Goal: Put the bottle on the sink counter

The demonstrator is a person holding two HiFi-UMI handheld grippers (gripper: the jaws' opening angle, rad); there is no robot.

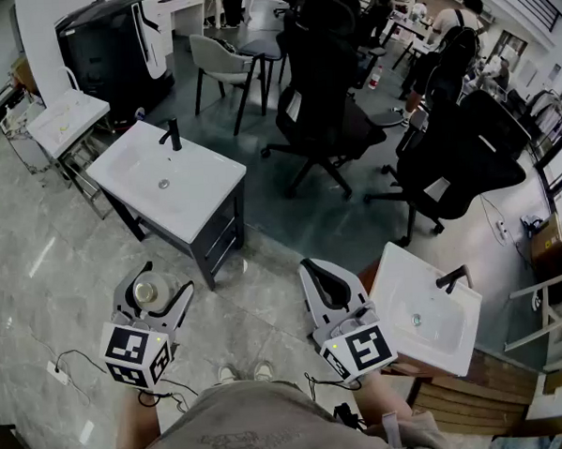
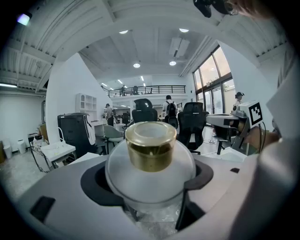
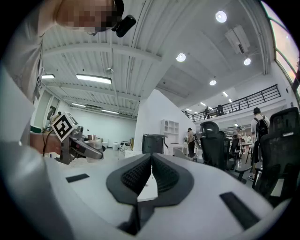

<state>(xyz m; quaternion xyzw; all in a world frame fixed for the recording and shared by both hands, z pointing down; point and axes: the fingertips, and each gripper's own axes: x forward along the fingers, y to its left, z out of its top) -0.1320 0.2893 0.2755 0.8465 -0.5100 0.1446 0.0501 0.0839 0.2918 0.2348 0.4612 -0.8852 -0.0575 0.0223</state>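
A clear round bottle with a gold cap [image 2: 150, 152] is gripped by the left gripper [image 1: 158, 289].
The bottle is clamped between widely spread jaws at the lower left of the head view, well apart from the white sink bench [image 1: 126, 169] seen above it. The right gripper [image 3: 150, 172] is seen with its jaws pressed together, nothing between them.
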